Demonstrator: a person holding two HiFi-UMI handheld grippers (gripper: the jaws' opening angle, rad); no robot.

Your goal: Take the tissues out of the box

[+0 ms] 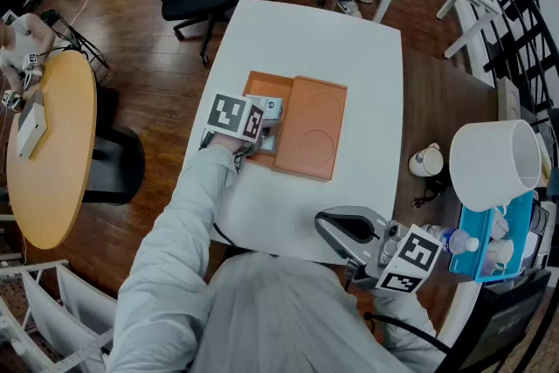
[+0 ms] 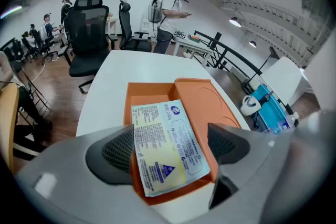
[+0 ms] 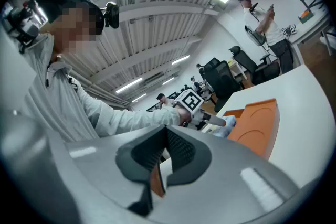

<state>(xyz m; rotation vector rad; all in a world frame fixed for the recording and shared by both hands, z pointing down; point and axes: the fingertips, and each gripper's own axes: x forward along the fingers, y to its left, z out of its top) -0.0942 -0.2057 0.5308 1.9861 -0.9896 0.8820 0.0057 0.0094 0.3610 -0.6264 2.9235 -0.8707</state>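
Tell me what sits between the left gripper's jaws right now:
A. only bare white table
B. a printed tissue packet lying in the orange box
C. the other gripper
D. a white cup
B: the left gripper view shows the tissue packet lying tilted in the open orange box, with the left gripper straddling it, jaws apart on either side.

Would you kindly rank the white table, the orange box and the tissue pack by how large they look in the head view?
1. white table, clearly largest
2. orange box, counting its opened lid
3. tissue pack, smallest
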